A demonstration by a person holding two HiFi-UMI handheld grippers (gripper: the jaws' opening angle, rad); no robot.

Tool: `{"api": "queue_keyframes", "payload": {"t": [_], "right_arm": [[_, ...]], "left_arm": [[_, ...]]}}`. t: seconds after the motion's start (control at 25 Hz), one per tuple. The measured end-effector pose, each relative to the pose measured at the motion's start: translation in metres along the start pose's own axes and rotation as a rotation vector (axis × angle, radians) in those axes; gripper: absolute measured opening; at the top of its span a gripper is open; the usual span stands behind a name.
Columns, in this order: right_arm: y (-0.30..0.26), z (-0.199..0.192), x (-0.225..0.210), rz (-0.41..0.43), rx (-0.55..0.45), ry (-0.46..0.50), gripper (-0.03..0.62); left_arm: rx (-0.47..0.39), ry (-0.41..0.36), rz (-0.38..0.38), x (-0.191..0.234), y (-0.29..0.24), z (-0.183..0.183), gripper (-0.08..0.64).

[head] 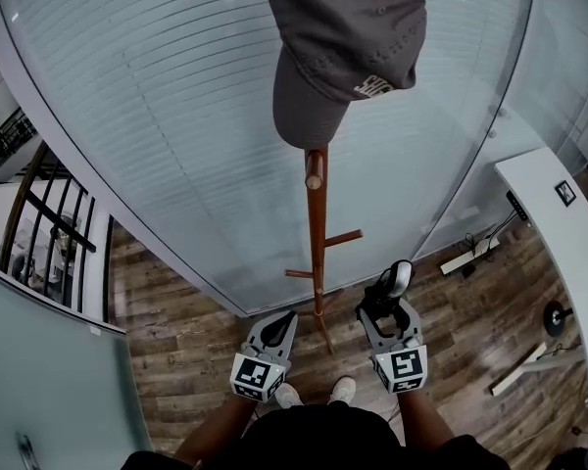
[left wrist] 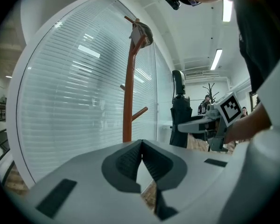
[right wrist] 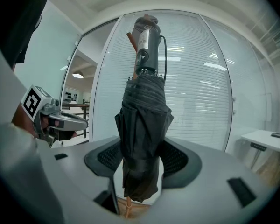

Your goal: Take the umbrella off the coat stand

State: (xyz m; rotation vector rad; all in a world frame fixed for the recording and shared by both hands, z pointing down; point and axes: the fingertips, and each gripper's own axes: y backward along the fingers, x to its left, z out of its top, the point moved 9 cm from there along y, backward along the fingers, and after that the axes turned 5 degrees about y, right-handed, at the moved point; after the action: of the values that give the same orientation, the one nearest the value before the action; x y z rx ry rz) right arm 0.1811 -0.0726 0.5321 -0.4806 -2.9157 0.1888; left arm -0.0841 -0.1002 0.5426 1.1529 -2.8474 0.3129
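Note:
A folded black umbrella [right wrist: 142, 134] with a grey handle [right wrist: 148, 41] stands upright between the jaws of my right gripper [right wrist: 141, 161], which is shut on it. In the head view the right gripper [head: 387, 306] holds the umbrella [head: 384, 292] just right of the wooden coat stand [head: 317, 233], low by its side pegs. The left gripper view shows the umbrella [left wrist: 179, 118] held clear of the stand [left wrist: 128, 92]. My left gripper [left wrist: 141, 160] is shut with nothing in it, and sits left of the pole's foot in the head view [head: 274, 333].
A grey cap [head: 338, 52] hangs on the top peg of the stand. A curved glass wall with blinds [head: 176, 116] rises right behind it. A white desk [head: 559, 223] stands at the right, a dark railing [head: 39, 213] at the left. Wooden floor lies below.

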Motion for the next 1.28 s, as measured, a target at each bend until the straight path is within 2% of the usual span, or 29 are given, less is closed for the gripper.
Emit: {"api": "queue_keyframes", "payload": {"t": [0.16, 0.32, 0.72, 1.04, 1.28], "right_arm": [[0.000, -0.009, 0.001, -0.005, 0.029, 0.009, 0.242], [-0.002, -0.008, 0.004, -0.009, 0.018, 0.005, 0.242], [-0.006, 0.020, 0.002, -0.008, -0.043, 0.027, 0.242], [-0.007, 0.024, 0.002, -0.009, -0.058, 0.023, 0.242], [-0.006, 0.034, 0.002, -0.009, -0.072, 0.031, 0.242]], "left_arm": [[0.017, -0.010, 0.002, 0.003, 0.000, -0.004, 0.014], [0.018, -0.001, 0.002, 0.007, -0.001, -0.005, 0.014], [0.011, -0.003, -0.010, 0.006, -0.004, 0.000, 0.014], [0.010, -0.010, -0.010, 0.007, -0.003, 0.000, 0.014], [-0.009, 0.010, 0.013, 0.010, -0.002, 0.002, 0.014]]}}
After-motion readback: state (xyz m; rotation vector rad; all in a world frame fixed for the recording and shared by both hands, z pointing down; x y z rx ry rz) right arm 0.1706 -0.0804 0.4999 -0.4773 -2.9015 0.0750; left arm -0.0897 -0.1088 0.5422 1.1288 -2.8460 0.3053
